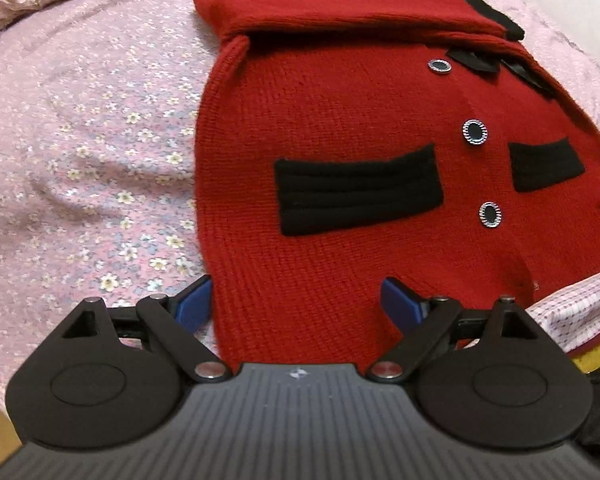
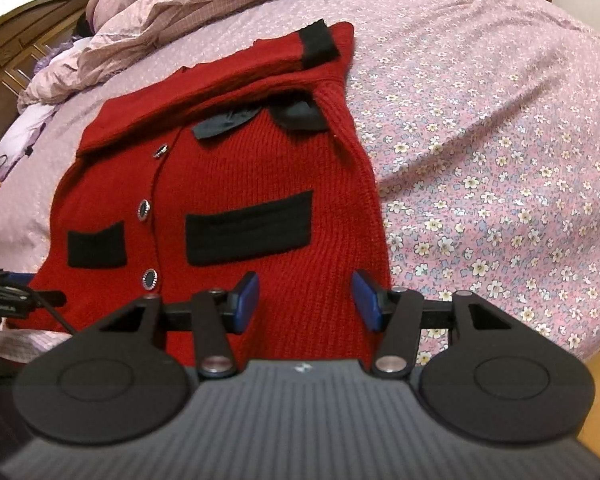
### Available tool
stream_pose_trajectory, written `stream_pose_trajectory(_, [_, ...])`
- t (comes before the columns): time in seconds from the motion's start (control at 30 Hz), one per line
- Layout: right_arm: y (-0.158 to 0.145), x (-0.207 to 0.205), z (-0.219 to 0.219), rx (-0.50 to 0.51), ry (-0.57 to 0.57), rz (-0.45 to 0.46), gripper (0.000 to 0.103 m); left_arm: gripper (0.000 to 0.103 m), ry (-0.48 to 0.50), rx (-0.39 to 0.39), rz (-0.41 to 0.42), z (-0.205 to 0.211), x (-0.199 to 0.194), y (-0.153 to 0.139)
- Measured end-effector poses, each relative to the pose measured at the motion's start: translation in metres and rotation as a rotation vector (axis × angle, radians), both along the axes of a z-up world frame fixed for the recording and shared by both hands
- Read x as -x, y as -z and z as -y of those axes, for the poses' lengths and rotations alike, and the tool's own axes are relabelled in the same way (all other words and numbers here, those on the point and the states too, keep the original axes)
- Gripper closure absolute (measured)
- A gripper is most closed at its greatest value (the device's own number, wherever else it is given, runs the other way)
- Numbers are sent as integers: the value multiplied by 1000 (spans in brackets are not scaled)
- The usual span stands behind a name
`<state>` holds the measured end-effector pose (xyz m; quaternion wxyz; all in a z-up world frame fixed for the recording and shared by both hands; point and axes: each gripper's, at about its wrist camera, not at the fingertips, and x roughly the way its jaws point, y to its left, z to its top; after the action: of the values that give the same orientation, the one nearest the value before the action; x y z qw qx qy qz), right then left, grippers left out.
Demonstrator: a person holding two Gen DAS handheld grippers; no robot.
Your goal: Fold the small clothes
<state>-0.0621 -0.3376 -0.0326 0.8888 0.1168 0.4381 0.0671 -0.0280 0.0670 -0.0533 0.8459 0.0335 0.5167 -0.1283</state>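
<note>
cardigan: red knit cardigan is lying flat on the floral bedspread, sleeves folded across the top
right gripper: hanging over the hem, jaws apart, gripping nothing
background: rumpled pink duvet is sitting behind

One red knitted cardigan lies on one floral bedspread. It carries three round buttons down the middle, two black pocket bands — left and right — and one black bow at the far end.
</note>
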Motion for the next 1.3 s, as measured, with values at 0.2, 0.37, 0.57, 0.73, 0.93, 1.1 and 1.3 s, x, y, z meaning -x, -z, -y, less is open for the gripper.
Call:
stream_pose_trajectory(0.2, [-1,2,0,5,-2,10,48,11,-9,43,-26,0,-1,3])
stream_pose_trajectory(0.37, [-13,8,13,-7,60,49,50,11,-17,42,-33,0,-5,4])
stream_pose_trajectory(0.57, [0,5,18,-25,56,-1,48,11,-13,13,-44,5,-13,9])
stream_pose_trajectory(0.73, [3,8,9,17,25,16,47,18,-1,31,-38,7,-14,8])
stream_pose_trajectory(0.93, [0,9,19,11,32,30,48,32,5,27,-35,4,-11,7])
stream_pose_trajectory(1.1, [0,8,25,14,30,28,48,32,8,13,-36,4,-12,11])
stream_pose_trajectory(1.3, [5,13,6,-2,-46,26,48,30,9,-6,-44,10,-15,15])
